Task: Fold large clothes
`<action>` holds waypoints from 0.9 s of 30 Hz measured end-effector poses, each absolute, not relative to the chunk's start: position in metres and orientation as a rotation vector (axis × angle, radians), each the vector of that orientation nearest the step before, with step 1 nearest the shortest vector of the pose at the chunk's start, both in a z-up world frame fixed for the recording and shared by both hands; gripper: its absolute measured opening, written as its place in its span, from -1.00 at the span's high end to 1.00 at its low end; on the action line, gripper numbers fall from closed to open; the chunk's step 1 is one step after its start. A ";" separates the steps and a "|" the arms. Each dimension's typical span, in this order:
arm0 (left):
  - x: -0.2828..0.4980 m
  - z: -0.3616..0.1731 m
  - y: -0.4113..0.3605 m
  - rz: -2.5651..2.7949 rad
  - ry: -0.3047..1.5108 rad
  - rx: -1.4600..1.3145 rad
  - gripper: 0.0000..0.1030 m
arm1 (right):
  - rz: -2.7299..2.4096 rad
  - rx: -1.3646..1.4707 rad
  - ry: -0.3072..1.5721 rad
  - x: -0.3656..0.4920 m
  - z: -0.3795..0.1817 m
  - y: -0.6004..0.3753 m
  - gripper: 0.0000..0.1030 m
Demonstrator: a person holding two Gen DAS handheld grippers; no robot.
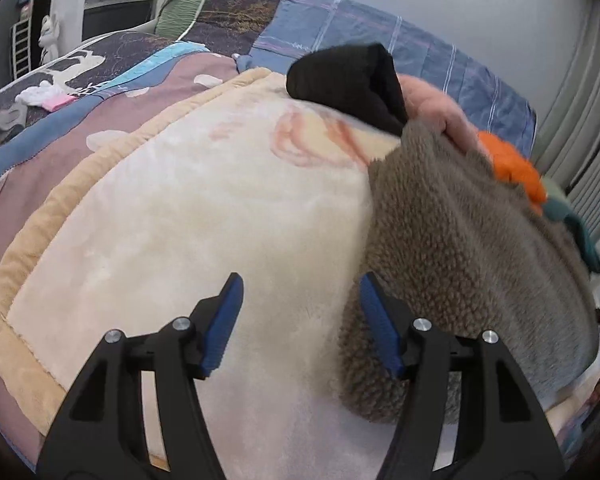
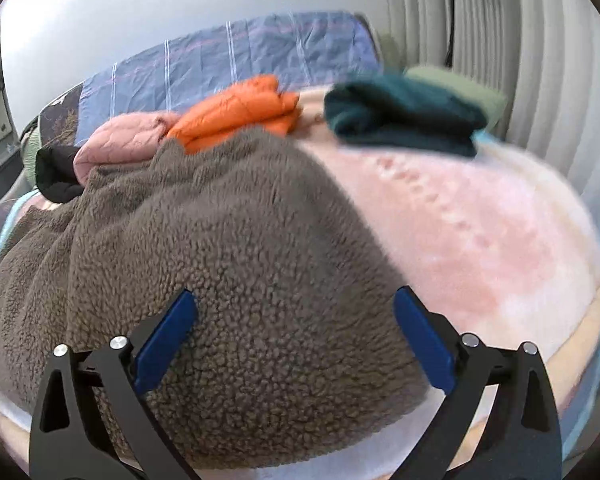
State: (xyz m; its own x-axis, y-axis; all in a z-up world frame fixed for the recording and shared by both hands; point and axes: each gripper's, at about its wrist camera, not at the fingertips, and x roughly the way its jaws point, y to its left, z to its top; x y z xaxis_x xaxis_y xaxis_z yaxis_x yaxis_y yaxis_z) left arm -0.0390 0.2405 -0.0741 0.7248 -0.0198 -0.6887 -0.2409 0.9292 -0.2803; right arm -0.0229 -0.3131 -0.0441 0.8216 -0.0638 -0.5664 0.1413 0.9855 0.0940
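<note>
A brown fleece garment (image 1: pixel 472 248) lies bunched on a cream plush blanket (image 1: pixel 180 220) spread over the bed. My left gripper (image 1: pixel 301 280) is open over bare blanket at the fleece's left edge. Its right finger (image 1: pixel 376 312) sits right beside the fleece, and nothing is between the pads. In the right wrist view the fleece (image 2: pixel 228 240) fills the foreground. My right gripper (image 2: pixel 296 292) hovers wide open over its near, rounded end, and the pads do not press on it.
Folded clothes line the far side of the blanket: black (image 1: pixel 348 84), pink quilted (image 2: pixel 116 140), orange puffer (image 2: pixel 240 108), dark teal (image 2: pixel 404 120). Blue plaid bedding (image 2: pixel 240 56) lies behind, and pale pleated curtains (image 2: pixel 520 60) hang at the right. Small socks (image 1: pixel 46 98) lie far left.
</note>
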 end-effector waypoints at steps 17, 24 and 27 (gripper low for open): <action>-0.009 -0.056 0.256 -0.016 0.717 -0.400 -0.41 | 0.528 -0.539 0.298 -0.109 -0.012 -0.074 -0.92; -0.004 -0.077 0.277 -0.039 0.731 -0.491 -0.42 | 0.600 -0.911 0.182 -0.132 -0.065 0.021 -0.92; -0.005 -0.085 0.286 -0.044 0.739 -0.524 -0.42 | 0.590 -0.993 0.197 -0.126 -0.082 0.039 -0.92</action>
State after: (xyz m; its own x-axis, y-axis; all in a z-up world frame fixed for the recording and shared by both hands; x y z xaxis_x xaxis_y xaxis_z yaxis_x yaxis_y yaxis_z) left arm -0.0048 0.2863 -0.0850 0.7443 -0.2186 -0.6311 -0.1429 0.8710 -0.4701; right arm -0.1261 0.0394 -0.0822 0.8278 0.3771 -0.4154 -0.5509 0.4063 -0.7291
